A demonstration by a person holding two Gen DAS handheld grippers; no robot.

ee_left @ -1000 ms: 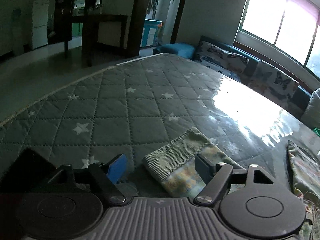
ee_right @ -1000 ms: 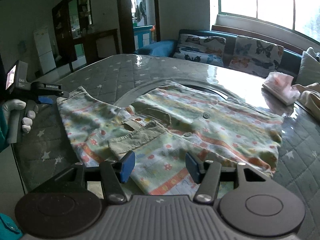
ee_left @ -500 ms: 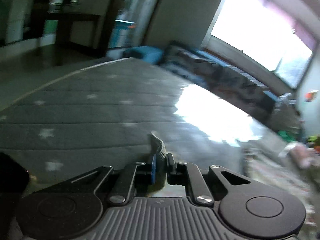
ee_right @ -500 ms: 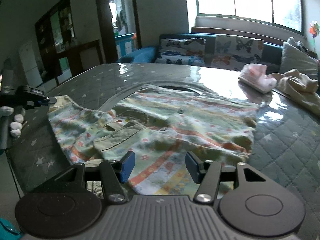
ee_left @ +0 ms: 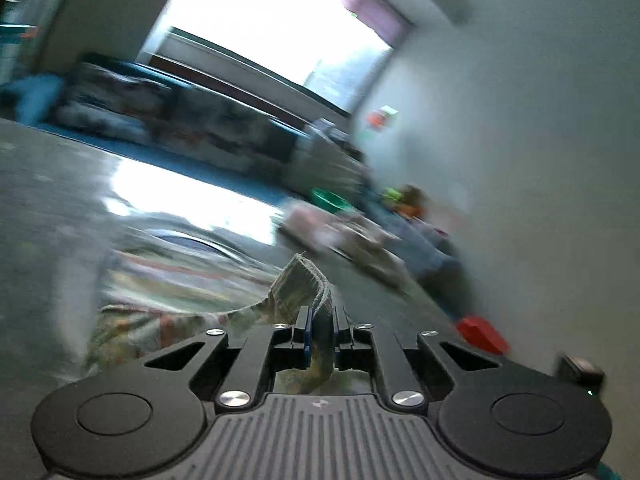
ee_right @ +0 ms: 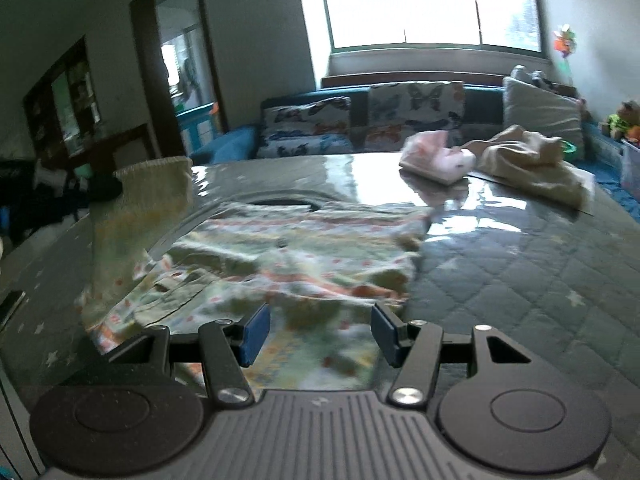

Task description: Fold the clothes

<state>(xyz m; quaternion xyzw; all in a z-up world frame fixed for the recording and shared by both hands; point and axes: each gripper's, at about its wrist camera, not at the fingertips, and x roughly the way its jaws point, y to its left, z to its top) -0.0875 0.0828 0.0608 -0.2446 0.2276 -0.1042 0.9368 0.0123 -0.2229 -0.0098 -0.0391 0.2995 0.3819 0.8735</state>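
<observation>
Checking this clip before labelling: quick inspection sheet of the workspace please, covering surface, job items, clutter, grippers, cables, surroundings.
Surface: grey quilted star-print cover under a glossy clear sheet with window glare.
Job's things: patterned child's shirt spread flat; its ribbed sleeve cuff is lifted off the surface.
Clutter: pink folded cloth and a beige garment at the far edge; a dark flat item at the left edge, type unclear.
Grippers: left gripper shut on the sleeve cuff; right gripper open, above the shirt's near hem, gripping nothing.
Cables: nothing seen.
Surroundings: sofa with butterfly cushions, bright window, open doorway, toys in the right corner.
</observation>
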